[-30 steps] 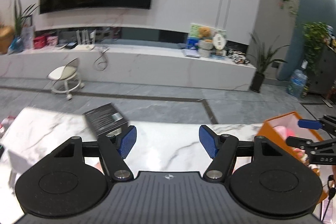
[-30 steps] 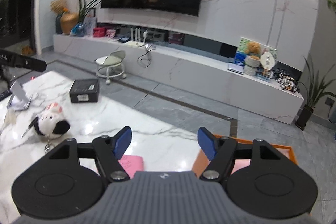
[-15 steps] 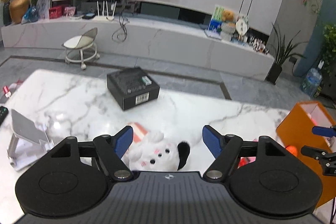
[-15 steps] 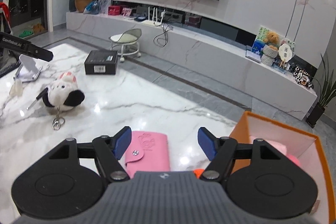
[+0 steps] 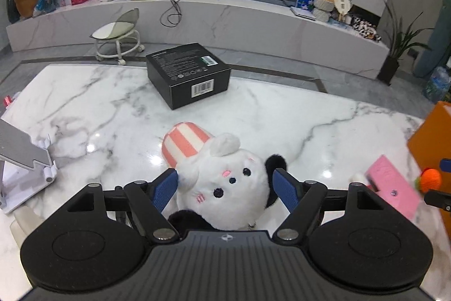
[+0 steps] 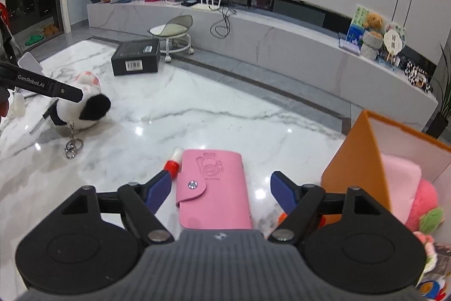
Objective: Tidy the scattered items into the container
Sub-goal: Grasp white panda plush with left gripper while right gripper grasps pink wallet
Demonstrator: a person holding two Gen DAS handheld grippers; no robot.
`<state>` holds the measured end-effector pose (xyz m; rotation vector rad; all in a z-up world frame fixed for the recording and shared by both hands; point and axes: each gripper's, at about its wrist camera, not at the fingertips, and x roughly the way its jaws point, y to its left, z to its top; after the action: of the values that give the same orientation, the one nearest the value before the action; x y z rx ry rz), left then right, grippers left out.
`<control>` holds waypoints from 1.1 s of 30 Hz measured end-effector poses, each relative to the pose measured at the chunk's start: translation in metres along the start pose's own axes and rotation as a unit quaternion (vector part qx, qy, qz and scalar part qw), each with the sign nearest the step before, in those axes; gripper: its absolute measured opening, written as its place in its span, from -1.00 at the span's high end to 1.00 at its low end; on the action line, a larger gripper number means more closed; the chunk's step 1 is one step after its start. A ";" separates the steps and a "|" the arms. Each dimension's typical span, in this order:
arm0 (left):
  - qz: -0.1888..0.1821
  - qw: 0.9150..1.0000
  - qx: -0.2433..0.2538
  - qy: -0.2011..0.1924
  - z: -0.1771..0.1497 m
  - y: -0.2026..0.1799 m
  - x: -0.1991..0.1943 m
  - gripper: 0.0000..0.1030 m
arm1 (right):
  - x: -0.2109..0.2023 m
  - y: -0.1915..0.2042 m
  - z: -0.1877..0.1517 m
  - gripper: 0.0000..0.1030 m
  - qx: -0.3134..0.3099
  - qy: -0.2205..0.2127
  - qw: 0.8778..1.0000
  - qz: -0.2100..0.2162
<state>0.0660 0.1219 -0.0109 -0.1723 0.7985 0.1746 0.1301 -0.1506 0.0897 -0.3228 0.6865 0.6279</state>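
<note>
A white plush toy (image 5: pixel 225 185) with black ears and a striped pink hat lies on the marble table (image 5: pixel 98 109). My left gripper (image 5: pixel 227 188) straddles it, jaws opening, blue pads a little off its sides. In the right wrist view the same plush (image 6: pixel 84 109) lies far left with a keyring. A pink wallet (image 6: pixel 214 188) lies flat between the opening jaws of my right gripper (image 6: pixel 221 189), untouched. A small red-capped tube (image 6: pixel 174 160) lies against the wallet's left edge. The orange container (image 6: pixel 358 154) stands to the right with soft items inside.
A black box (image 5: pixel 188 74) sits near the table's far edge. A grey phone stand (image 5: pixel 22 157) stands at the left. An orange knitted carrot (image 5: pixel 430 179) lies by the container (image 5: pixel 431 137). A white stool (image 5: pixel 118 35) and a long TV bench stand beyond the table.
Both grippers have dropped and tipped down toward the table. The plush now lies between the left jaws and the wallet between the right jaws. Both pairs of jaws stand wider.
</note>
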 end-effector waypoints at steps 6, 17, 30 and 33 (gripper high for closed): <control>0.001 1.000 -0.002 0.005 -0.004 -0.001 0.016 -0.84 | 0.024 -0.004 -0.009 -0.54 0.015 0.018 1.000 -0.001; 0.014 0.999 0.030 -0.014 -0.004 -0.009 0.026 -1.00 | 0.057 -0.002 -0.018 -0.64 0.034 0.039 0.998 0.018; -0.002 0.999 0.037 0.006 -0.012 -0.015 0.043 -1.00 | 0.067 0.004 -0.020 -0.66 0.016 0.033 0.999 0.004; -0.008 1.000 0.027 -0.003 -0.012 -0.012 0.040 -0.92 | 0.068 0.004 -0.021 -0.64 0.014 0.032 0.999 0.003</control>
<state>0.0875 0.1116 -0.0468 -0.1269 0.7954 0.1373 0.1580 -0.1281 0.0286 -0.3163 0.7566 0.6162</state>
